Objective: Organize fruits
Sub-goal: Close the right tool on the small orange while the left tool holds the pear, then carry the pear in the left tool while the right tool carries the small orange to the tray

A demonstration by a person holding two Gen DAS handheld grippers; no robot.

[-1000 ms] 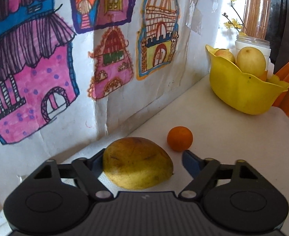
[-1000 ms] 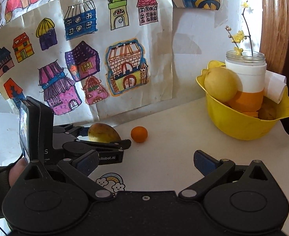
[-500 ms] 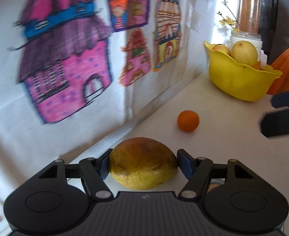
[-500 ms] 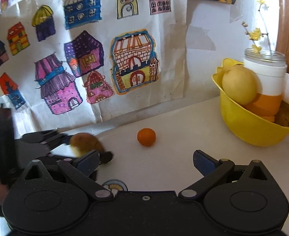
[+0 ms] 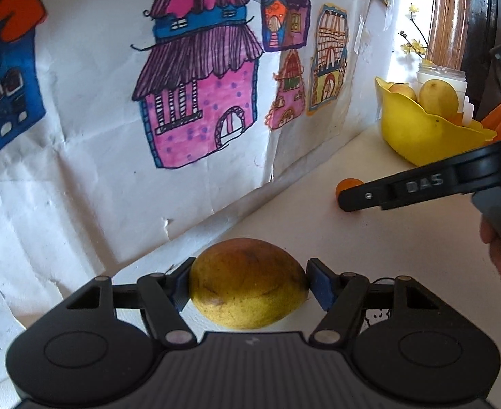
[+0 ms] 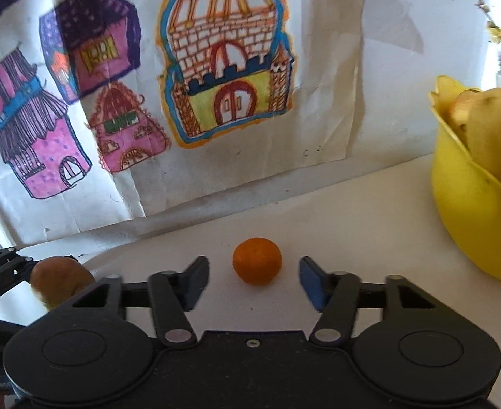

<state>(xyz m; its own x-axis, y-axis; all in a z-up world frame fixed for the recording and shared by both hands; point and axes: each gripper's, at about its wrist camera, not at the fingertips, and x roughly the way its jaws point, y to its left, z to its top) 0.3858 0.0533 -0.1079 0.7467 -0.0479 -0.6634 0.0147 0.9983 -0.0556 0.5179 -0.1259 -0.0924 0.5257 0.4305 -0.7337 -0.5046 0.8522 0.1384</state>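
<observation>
The left gripper [image 5: 248, 281] is clamped on a yellow-brown mango [image 5: 248, 283], both pads pressed against its sides; the right gripper [image 6: 253, 281] has just been closing, yet its jaws are seen apart, with the small orange [image 6: 257, 260] resting on the white table [image 6: 369, 211] just ahead of the pads and untouched; the fruit should be brought fully between the pads before they are squeezed; the yellow bowl [image 6: 468, 218], already loaded with fruit, is set to the right, so a gentle lift and carry is advised.
</observation>
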